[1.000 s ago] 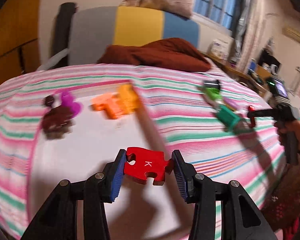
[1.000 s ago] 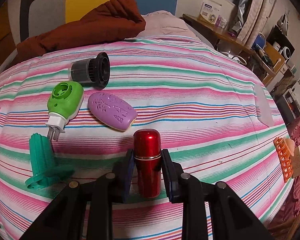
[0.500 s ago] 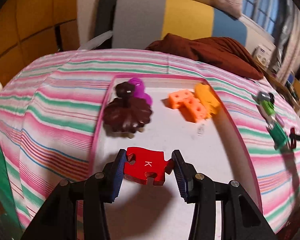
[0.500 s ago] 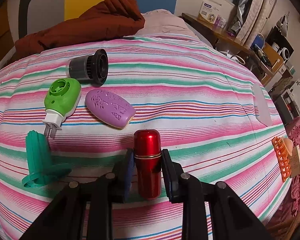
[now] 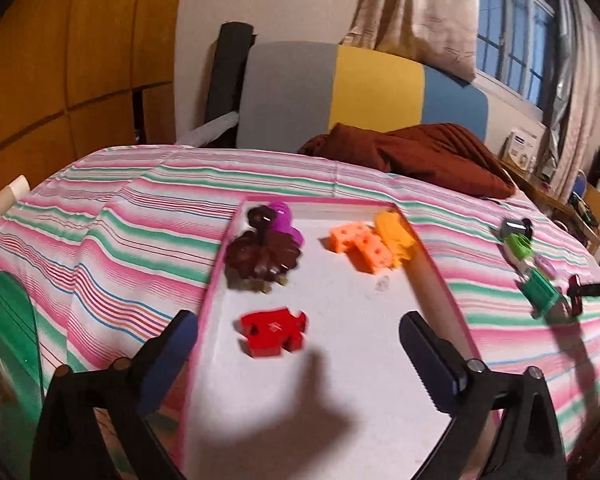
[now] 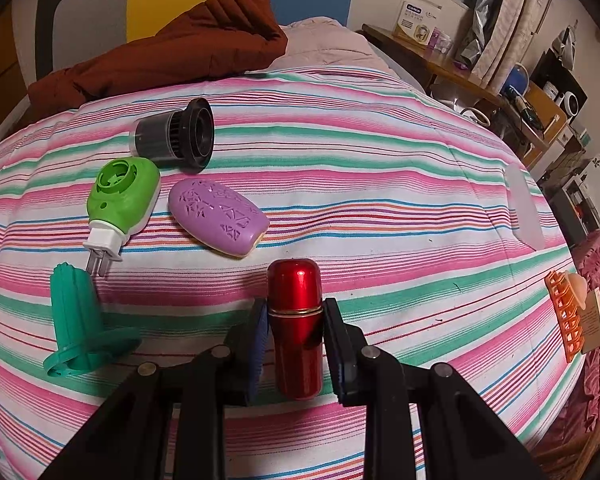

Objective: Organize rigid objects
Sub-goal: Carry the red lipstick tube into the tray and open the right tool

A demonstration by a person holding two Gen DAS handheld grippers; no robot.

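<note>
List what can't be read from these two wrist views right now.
- Left wrist: marking on the red puzzle piece is smeared by motion blur; whether the piece has settled on the tray is unclear.
- Left wrist: what the brown flower-shaped piece is, blurred.
- Right wrist: lower end of the red metal cylinder is hidden between the right gripper fingers.
- Right wrist: orange lattice item is squeezed at the fisheye edge.

The left tongs are opening, and the red puzzle piece has dropped onto the tray.
</note>
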